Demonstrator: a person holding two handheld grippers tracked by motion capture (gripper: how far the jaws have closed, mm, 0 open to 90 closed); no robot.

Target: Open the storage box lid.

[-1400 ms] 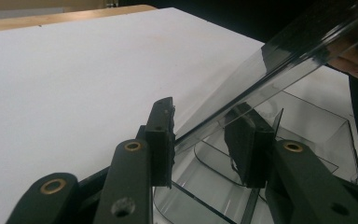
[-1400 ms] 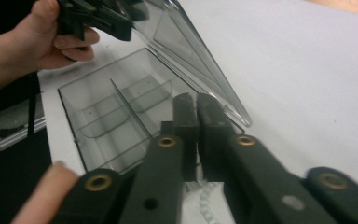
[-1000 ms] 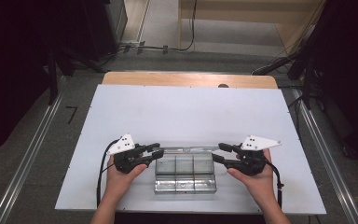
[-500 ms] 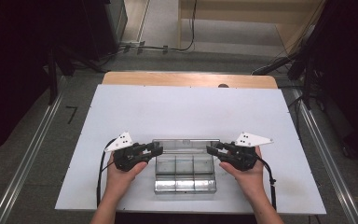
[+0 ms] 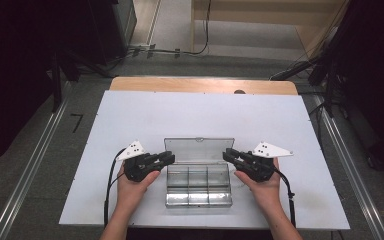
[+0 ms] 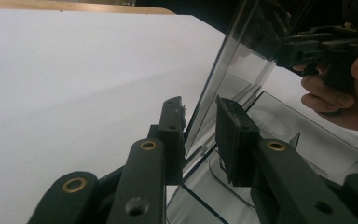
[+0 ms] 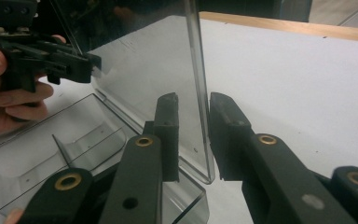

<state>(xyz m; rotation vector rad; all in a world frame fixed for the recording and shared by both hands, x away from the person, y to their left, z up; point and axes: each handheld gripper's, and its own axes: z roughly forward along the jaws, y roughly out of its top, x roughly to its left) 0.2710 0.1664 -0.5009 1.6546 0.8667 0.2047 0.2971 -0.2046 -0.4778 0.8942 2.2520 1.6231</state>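
A clear plastic compartment box (image 5: pixel 197 189) lies at the table's near middle, its hinged lid (image 5: pixel 199 149) standing up at the far side. My left gripper (image 5: pixel 169 158) reaches in from the left and straddles the lid's left edge. In the left gripper view the lid (image 6: pixel 242 60) passes between the jaws of the left gripper (image 6: pixel 198 105) with a gap on each side. My right gripper (image 5: pixel 227 155) straddles the right edge. There the lid (image 7: pixel 144 70) runs between the jaws of the right gripper (image 7: pixel 193 100), close to the right pad. Both pairs of jaws have just been closing around the lid.
The white table top (image 5: pixel 200 117) lies bare beyond the box, with a wooden edge (image 5: pixel 202 85) at the far side. Cables trail from both grippers toward the near edge. Dark equipment and floor rails flank the table.
The right gripper has slid left onto the lid's right edge. Both pairs of jaws have narrowed around the lid. The left hand has stayed in place.
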